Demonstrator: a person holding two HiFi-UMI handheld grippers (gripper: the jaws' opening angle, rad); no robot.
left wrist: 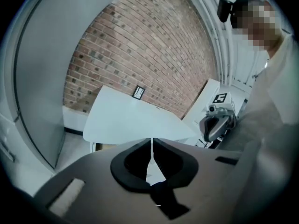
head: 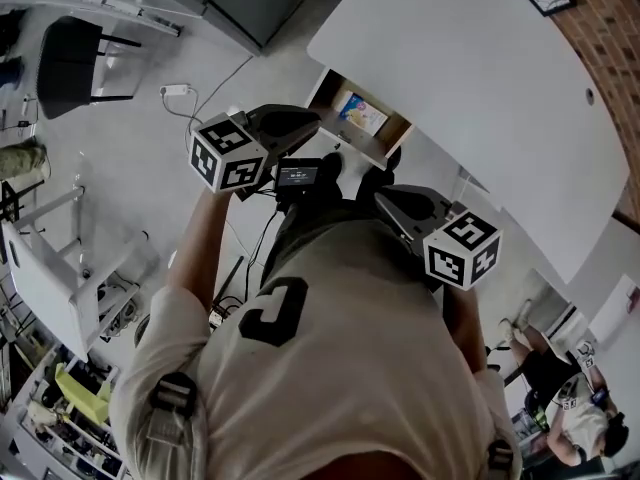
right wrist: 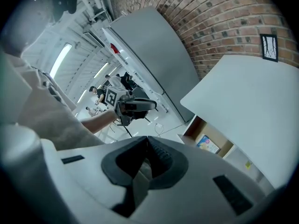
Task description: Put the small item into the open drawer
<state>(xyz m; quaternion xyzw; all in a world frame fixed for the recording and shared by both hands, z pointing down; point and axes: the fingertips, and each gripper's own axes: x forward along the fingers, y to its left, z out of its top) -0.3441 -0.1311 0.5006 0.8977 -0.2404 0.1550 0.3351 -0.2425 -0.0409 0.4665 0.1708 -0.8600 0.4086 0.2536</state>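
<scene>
Holding left tool (left wrist: 152,140) and right tool (right wrist: 147,139) both clenched and empty, raised before the chest. Spotting the small item (head: 362,114), colourful but too small to identify, lying in the open drawer (head: 352,145), half hidden under the white desk (head: 470,78).

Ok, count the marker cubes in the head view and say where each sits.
2. The left cube is left of centre, above the person's forearm; the right cube is right of centre, near the white table. None seems hidden.
</scene>
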